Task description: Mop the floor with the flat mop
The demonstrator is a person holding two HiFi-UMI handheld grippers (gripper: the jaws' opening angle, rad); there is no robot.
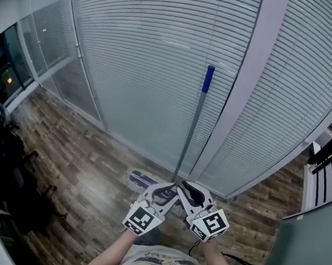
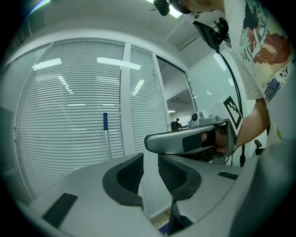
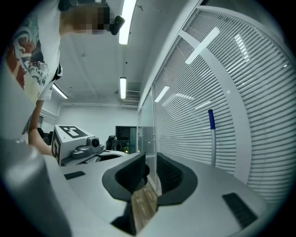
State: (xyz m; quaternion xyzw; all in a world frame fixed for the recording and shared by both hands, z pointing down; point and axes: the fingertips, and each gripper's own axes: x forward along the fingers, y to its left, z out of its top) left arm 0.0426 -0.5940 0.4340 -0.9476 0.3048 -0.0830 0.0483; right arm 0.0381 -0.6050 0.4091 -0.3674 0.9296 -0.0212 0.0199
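The flat mop leans against the blinded glass wall. Its grey pole carries a blue grip at the top, and its blue-and-white head lies on the wood floor at the wall's foot. Both grippers sit side by side just in front of the pole's lower end, tips angled toward each other. My left gripper is open, with nothing between its pads. My right gripper is shut and empty. Neither touches the mop: the pole stands apart to the left in the left gripper view and to the right in the right gripper view.
A white post divides the glass wall just right of the mop. Dark chairs and equipment crowd the left side. A black rack and a grey panel stand at the right. Wood floor stretches along the wall to the left.
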